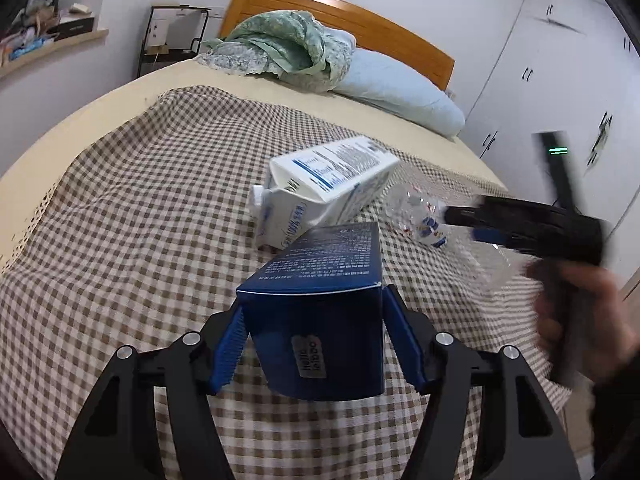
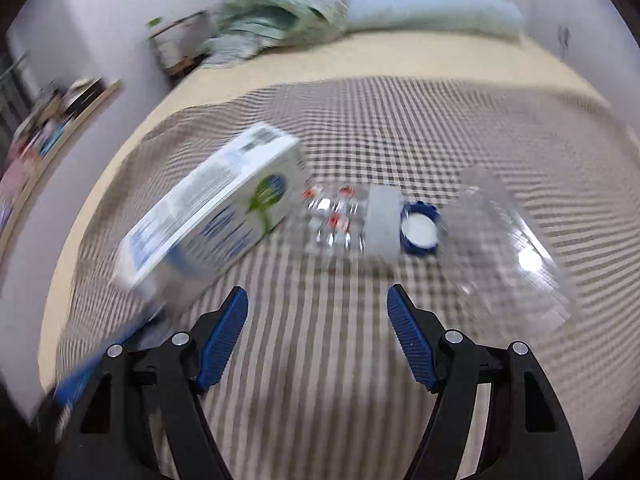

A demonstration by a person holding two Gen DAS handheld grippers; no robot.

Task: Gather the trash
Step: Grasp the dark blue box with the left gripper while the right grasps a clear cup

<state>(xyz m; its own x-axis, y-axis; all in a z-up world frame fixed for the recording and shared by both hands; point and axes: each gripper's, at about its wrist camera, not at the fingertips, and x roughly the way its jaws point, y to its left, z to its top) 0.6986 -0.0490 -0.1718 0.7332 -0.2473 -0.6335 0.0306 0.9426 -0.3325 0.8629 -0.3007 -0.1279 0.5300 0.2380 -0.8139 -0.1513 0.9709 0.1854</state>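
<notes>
My left gripper [image 1: 316,300] is shut on a dark blue carton [image 1: 320,264] with white print, its blue pads pressing on the two sides, and holds it above the checked cloth [image 1: 140,220]. Behind it a white milk carton [image 1: 320,192] lies on its side, and a crushed clear bottle [image 1: 424,220] lies to its right. My right gripper [image 1: 468,224] comes in blurred from the right, held by a hand [image 1: 580,312]. In the right wrist view that gripper [image 2: 316,300] is open and empty over the cloth, short of the milk carton [image 2: 216,216], the blue-capped bottle [image 2: 360,220] and a clear plastic tray [image 2: 508,248].
The cloth covers a bed with a beige sheet [image 1: 60,132]. A pale blue pillow [image 1: 400,88] and a bunched green quilt [image 1: 288,44] lie against the wooden headboard [image 1: 360,20]. White wardrobe doors [image 1: 540,80] stand to the right, a cluttered shelf [image 1: 48,40] to the left.
</notes>
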